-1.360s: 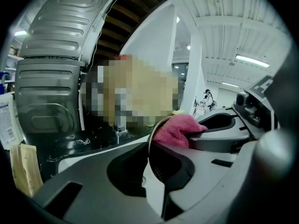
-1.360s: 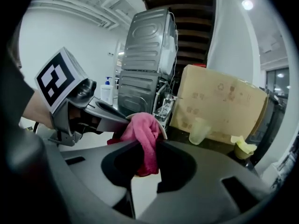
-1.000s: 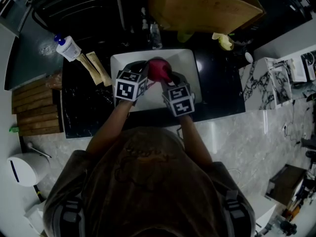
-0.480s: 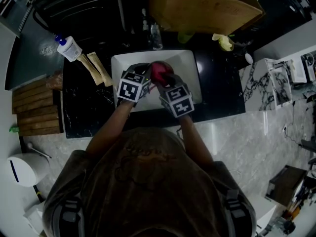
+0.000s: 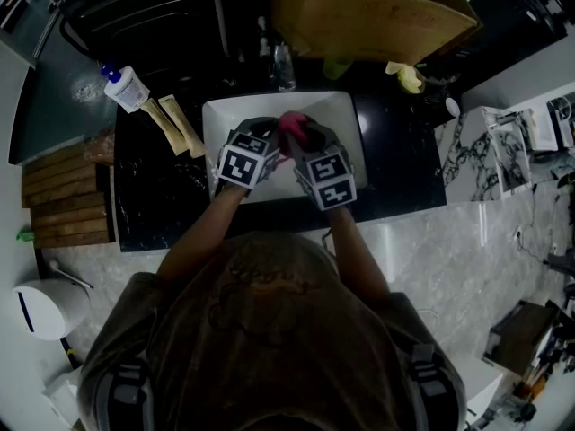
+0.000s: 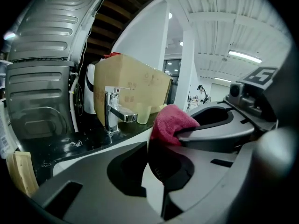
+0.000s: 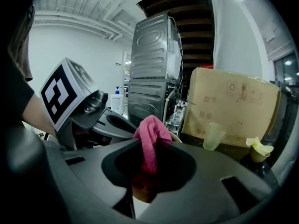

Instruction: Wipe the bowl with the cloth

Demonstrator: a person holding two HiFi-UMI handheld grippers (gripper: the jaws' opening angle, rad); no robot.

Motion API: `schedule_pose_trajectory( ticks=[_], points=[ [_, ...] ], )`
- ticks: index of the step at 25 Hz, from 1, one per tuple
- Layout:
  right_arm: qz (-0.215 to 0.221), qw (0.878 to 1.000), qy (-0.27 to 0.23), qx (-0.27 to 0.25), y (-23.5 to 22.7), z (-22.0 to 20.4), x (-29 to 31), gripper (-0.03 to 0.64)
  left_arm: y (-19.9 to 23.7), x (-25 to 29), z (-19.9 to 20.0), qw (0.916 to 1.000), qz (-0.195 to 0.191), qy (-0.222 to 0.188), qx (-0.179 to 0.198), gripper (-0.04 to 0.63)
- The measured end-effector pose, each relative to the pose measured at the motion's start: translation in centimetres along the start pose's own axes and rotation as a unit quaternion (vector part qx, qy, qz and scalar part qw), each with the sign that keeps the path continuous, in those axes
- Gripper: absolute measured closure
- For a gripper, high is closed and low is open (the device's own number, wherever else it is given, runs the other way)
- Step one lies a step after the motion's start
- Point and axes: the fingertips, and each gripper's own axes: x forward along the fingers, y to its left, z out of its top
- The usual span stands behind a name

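Black countertop [image 5: 400, 164] frames a white sink [image 5: 343, 113], with a chrome faucet [image 6: 113, 110] at its back edge and a large cardboard box [image 7: 233, 107] standing behind it. A person leans over the basin with both tools held close together above it. The left gripper [image 6: 151, 180] has its jaws drawn narrow on a thin pale wall that looks like the edge of the bowl [image 6: 152, 168] (little else of the bowl shows, since the tools cover it from above). The right gripper [image 7: 152, 146] is clamped on the pink cloth [image 7: 149, 133], which bunches up above its jaws and hangs down through the hollow between them, just beside the left tool. A white pump bottle [image 5: 126, 88] lies on the counter to the left, well apart from the sink, and a pale plastic cup [image 7: 213, 136] stands near the box.
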Motion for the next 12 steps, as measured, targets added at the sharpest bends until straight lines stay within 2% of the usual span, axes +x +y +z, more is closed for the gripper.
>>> schedule_pose_trajectory(
  ticks=[6,12],
  points=[
    [-0.068,0.998,0.007,0.005,-3.0,-0.6,-0.7,0.540,0.7,-0.3,0.4,0.9999,0.007,-0.011,-0.009,0.571],
    [-0.067,0.997,0.028,0.026,-3.7,-2.0,-0.7,0.540,1.5,-0.2,0.7,0.9992,0.020,-0.028,-0.019,0.561]
  ],
)
